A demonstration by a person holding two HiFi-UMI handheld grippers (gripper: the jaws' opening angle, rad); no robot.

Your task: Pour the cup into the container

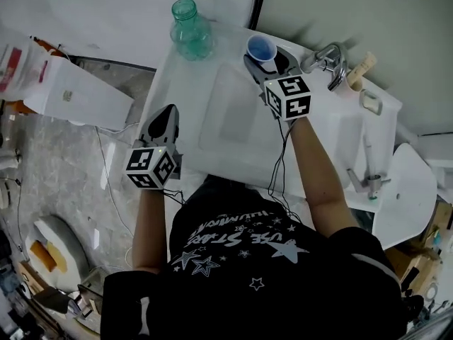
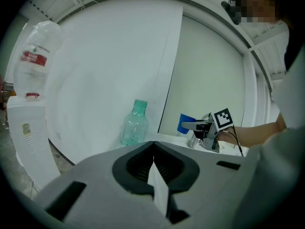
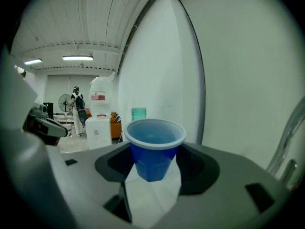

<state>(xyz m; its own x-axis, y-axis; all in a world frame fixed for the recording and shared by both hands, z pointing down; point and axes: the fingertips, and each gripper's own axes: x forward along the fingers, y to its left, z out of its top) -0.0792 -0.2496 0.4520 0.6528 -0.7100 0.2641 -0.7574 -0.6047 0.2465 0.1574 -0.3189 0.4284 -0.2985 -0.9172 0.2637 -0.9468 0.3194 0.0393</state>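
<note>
A blue plastic cup with a white rim is held upright between the jaws of my right gripper, which is shut on it. In the right gripper view the cup fills the middle, with its walls pressed by the pads. A clear green bottle with an open neck stands at the far left corner of the white counter, left of the cup. My left gripper hovers at the counter's left edge, shut and empty. It looks toward the bottle and the cup.
A chrome faucet rises just right of the cup. A shallow sink basin lies in the counter below the cup. A white water dispenser stands on the floor to the left. Small fittings lie on the counter's right part.
</note>
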